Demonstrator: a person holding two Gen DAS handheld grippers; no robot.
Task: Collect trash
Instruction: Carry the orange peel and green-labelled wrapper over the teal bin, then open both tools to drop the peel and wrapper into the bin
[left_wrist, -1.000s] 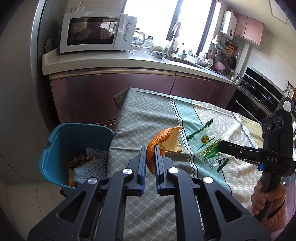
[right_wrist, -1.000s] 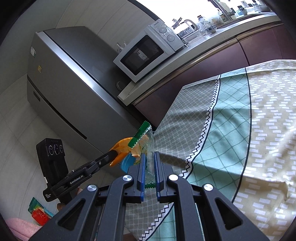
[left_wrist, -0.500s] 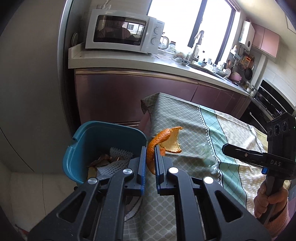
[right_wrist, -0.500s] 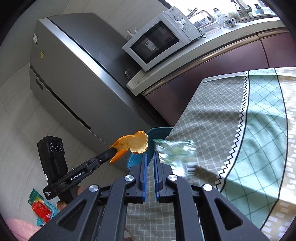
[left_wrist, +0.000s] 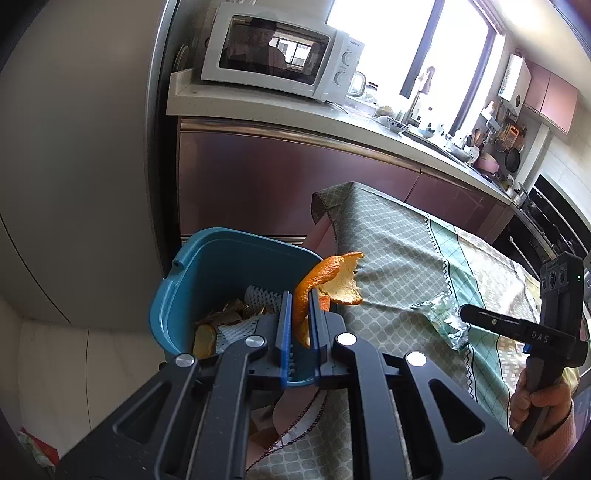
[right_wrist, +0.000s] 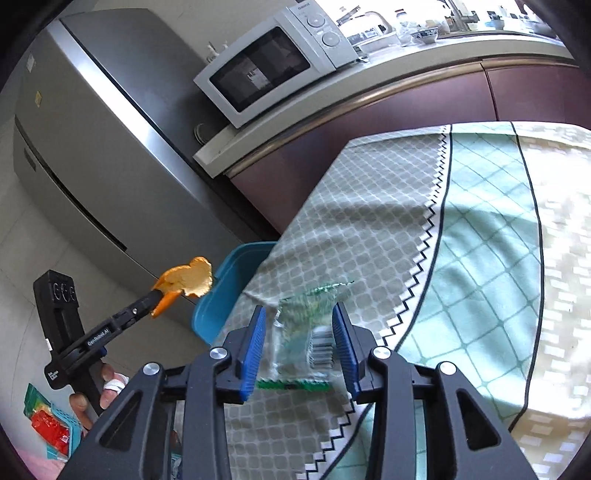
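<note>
My left gripper (left_wrist: 298, 299) is shut on a curled orange peel (left_wrist: 332, 280) and holds it above the near right rim of the blue bin (left_wrist: 221, 266). The bin stands on the floor against the table's left end and holds peel, paper and white foam netting. My right gripper (right_wrist: 299, 314) hangs over the tablecloth (right_wrist: 369, 221) close to that end, and its jaws are opening. A clear and green snack wrapper (right_wrist: 306, 332) sits loose and blurred between the blue pads, which do not press on it. From the left wrist, the wrapper (left_wrist: 443, 321) shows at the right gripper's (left_wrist: 463, 314) tip.
A grey fridge (right_wrist: 92, 155) stands behind the bin. A white microwave (left_wrist: 273, 51) sits on the counter (left_wrist: 332, 118) over maroon cabinets, and a sink lies further right. Red packets in a basket (right_wrist: 51, 428) lie on the floor. A hand (left_wrist: 532, 402) grips the right handle.
Both grippers moved left toward the bin, so the peel now hangs over its rim. The right jaws went from shut on the wrapper to spread, and the wrapper has come loose between them.
</note>
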